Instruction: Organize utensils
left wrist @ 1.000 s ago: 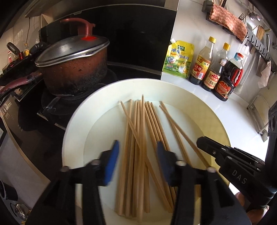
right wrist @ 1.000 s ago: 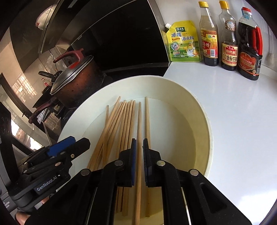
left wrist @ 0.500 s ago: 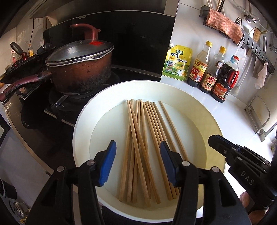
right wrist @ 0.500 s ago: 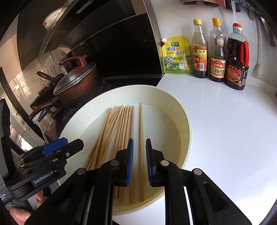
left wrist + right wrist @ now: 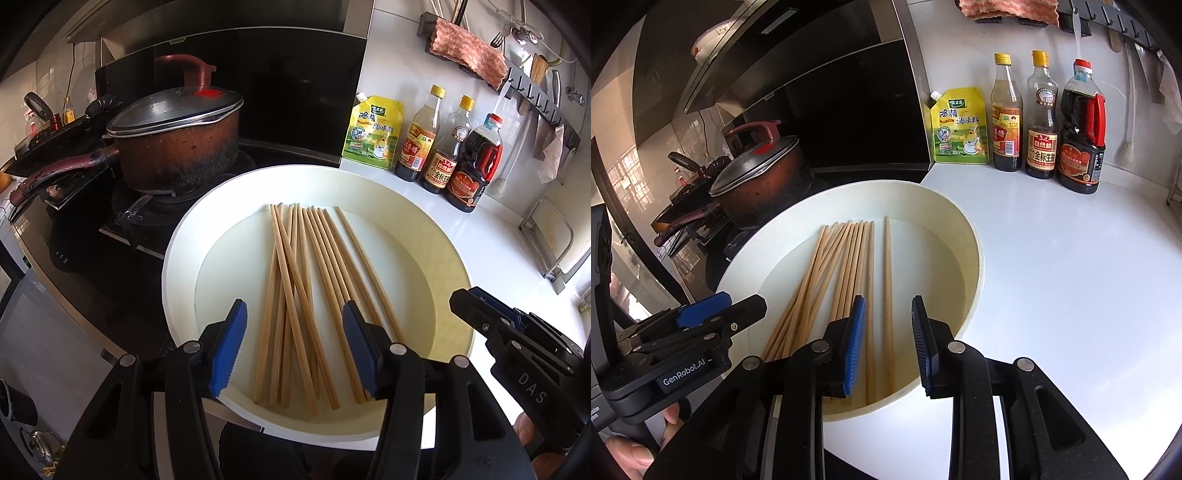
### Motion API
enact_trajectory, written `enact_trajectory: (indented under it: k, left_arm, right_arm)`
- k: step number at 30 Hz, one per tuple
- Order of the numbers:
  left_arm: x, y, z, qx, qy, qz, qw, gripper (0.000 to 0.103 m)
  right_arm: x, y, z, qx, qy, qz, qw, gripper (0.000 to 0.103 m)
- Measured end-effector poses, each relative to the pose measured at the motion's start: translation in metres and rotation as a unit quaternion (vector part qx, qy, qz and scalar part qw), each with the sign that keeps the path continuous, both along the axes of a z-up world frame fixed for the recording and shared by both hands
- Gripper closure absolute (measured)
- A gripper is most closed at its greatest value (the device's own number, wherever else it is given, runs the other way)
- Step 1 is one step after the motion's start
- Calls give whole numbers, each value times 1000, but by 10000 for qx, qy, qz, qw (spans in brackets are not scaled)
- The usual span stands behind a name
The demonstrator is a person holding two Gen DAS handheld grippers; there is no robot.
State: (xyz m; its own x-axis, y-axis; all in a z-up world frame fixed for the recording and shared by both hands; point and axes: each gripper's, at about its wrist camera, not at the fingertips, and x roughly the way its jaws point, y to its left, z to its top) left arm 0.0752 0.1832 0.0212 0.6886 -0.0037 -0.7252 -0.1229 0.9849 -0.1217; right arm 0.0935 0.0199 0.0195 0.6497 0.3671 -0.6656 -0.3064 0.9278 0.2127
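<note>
Several wooden chopsticks [image 5: 306, 277] lie side by side in a wide white basin [image 5: 177, 266]. My left gripper [image 5: 293, 347] hovers open above their near ends, its blue pads well clear of them. In the right wrist view most of the chopsticks [image 5: 846, 266] lie as a bundle, and a single chopstick [image 5: 887, 280] rests apart to their right. My right gripper [image 5: 888, 343] hangs over the near end of that single one. Its jaws are opening, and the pads do not press on it. The left gripper [image 5: 701, 314] shows at the left of the basin's rim [image 5: 975, 266].
A scorched lidded pot [image 5: 177, 147] stands on the stove left of the basin. A yellow pouch [image 5: 373, 133] and three sauce bottles [image 5: 443, 155] line the back wall. A wall rail [image 5: 469, 51] holds a cloth. White counter [image 5: 1071, 277] spreads to the right.
Both grippers have drawn back from the basin toward its near rim. The right jaws, shut around one chopstick before, have parted and that chopstick lies free in the basin.
</note>
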Motion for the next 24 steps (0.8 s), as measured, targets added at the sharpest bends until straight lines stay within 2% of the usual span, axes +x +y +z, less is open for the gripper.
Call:
enact_trajectory:
  k: [15,19,24]
  left_arm:
    - [-17,-5,3,90,-132,65,9999,32]
    - [-19,-6,5,106,-176,94,9997,25]
    - [-20,-7,8,145,-226,105,9996,20]
  right_arm:
    - [-17,-10,0,-15,-194,-209,9996,62]
    - [-20,-12,2,-32,-271,-299,9992,50]
    - [-20,-15,2,-36,-271,-354,9990,48]
